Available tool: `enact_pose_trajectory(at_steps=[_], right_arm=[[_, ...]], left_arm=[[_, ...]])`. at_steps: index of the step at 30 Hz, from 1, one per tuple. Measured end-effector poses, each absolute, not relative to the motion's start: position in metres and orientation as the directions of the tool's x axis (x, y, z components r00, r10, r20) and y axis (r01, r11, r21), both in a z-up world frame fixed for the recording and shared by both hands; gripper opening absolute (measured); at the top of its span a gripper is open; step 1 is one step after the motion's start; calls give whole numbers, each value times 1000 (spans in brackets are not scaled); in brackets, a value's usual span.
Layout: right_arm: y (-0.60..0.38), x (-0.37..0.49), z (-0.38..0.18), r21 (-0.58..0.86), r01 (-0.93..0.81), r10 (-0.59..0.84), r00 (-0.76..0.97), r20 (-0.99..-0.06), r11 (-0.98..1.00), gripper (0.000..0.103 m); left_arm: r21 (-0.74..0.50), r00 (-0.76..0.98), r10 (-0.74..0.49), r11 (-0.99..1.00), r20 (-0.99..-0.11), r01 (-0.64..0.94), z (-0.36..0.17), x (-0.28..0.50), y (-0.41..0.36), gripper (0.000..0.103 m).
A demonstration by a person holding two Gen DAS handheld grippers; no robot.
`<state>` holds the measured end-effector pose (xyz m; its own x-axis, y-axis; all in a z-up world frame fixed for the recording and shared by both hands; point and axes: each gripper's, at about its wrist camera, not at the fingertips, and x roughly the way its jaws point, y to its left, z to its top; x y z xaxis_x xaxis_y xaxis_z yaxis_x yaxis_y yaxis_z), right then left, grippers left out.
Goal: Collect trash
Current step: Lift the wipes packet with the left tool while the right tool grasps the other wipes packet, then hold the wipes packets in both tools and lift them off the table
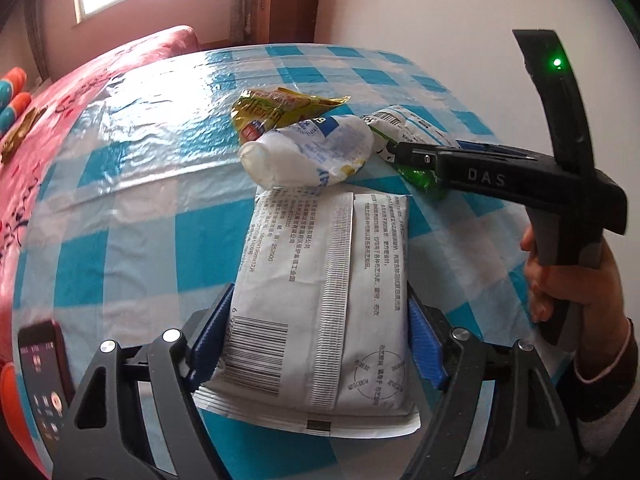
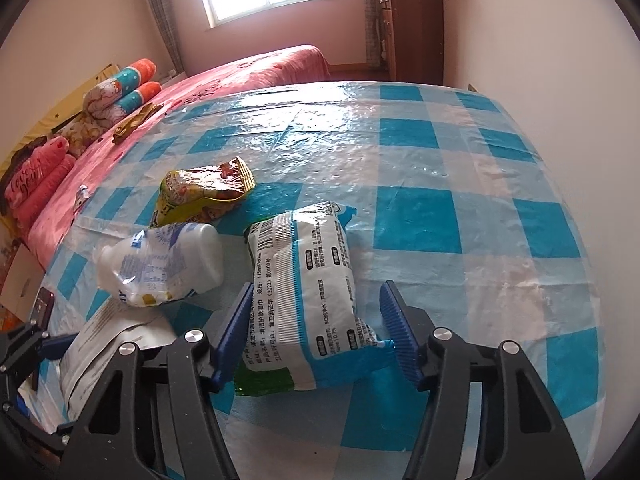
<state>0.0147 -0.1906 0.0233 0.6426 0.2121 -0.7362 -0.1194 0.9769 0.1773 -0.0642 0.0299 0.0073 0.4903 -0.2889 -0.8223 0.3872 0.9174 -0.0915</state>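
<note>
Meanwhile, on a table draped in a blue-and-white checked plastic cloth (image 2: pixel 416 208), a person is working two handheld grippers over a small heap of trash. Reading left to right in the left wrist view: a phone (image 1: pixel 44 376) is lying at the table's near left corner; the left gripper (image 1: pixel 316 344) is straddling a grey-white wipes packet (image 1: pixel 320 304), jaws roughly two-thirds open, both blue pads sitting against the packet's long edges, though how firmly they are pressing cannot be told. The packet's long axis is running straight away from the jaws, barcode end nearest the camera, so the fingers are crossing its narrow width. Beyond its far end, a crushed white plastic bottle (image 1: pixel 308 152) is lying on its side, with a crumpled yellow snack bag (image 1: pixel 280 110) just behind it.

Further right, the right gripper (image 2: pixel 316 332) is bracketing a blue-and-white wipes pack (image 2: pixel 304 280), jaws about half open. Its left pad is touching the pack's edge; a sliver of cloth is showing between the right pad and the pack, so no grip is evident yet. This pack, too, is pointing lengthwise away from the jaws, tilted slightly left, with a green wrapper (image 2: pixel 264 378) poking out beneath its near end. Each hand appears nearest its own packet; the bottle and snack bag are lying between and beyond them, untouched.
</note>
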Motion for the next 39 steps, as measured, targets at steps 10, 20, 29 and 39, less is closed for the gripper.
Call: enact_pose_trajectory(at_steps=[10, 20, 29, 39], right_arm=[[-206, 3, 23, 274, -84, 261, 655, -709, 958, 55], [-215, -14, 30, 323, -57, 271, 691, -670, 945, 52], [-221, -30, 47, 321, -44, 252, 724, -642, 946, 46], [-200, -44, 32, 246, -93, 247, 640, -728, 965, 64]], left_arm=[[-166, 499, -341, 918, -797, 361, 9, -87, 54, 78], [-207, 534, -388, 907, -751, 367, 24, -104, 70, 78], [-233, 569, -432, 891, -700, 390, 44, -118, 83, 78], [-247, 585, -453, 883, -673, 399, 59, -134, 95, 78]])
